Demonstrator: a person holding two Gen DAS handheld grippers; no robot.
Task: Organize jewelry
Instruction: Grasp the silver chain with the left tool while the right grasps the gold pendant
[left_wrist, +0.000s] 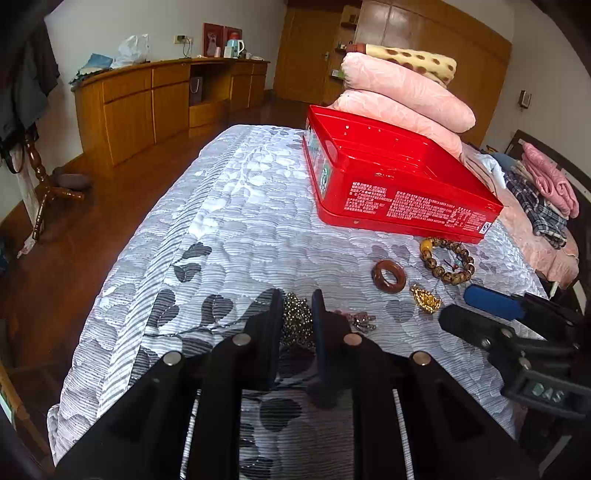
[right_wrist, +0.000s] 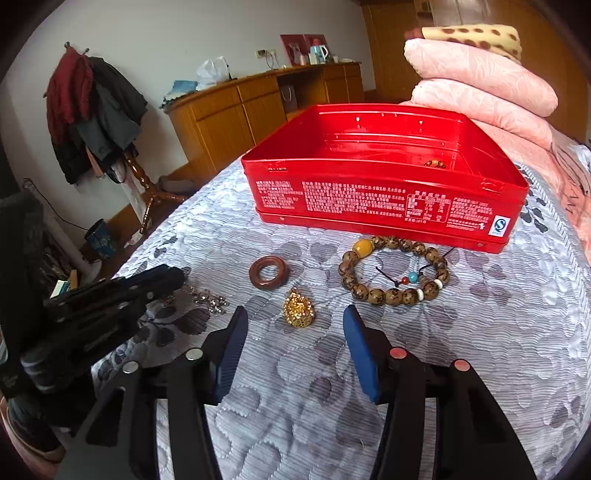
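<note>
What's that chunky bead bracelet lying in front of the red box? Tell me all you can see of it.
The bead bracelet is a loop of round, mottled brown beads that look like wood or seed, with one larger amber-yellow bead. A dark cord ending in small red, turquoise and white beads lies inside the loop. It rests flat on the grey leaf-patterned bedspread, just in front of the red box; whether it touches the box is unclear. No claw touches it.

Open red tin (right_wrist: 384, 201) on the quilted bedspread, a beaded piece inside; brown bead bracelet (right_wrist: 395, 271) flat just before it; wooden ring (right_wrist: 268, 272) left; gold pendant (right_wrist: 300, 308) nearer; dark bead chain (left_wrist: 295, 317) bunched; small silvery cluster (right_wrist: 210, 300) beside
</note>
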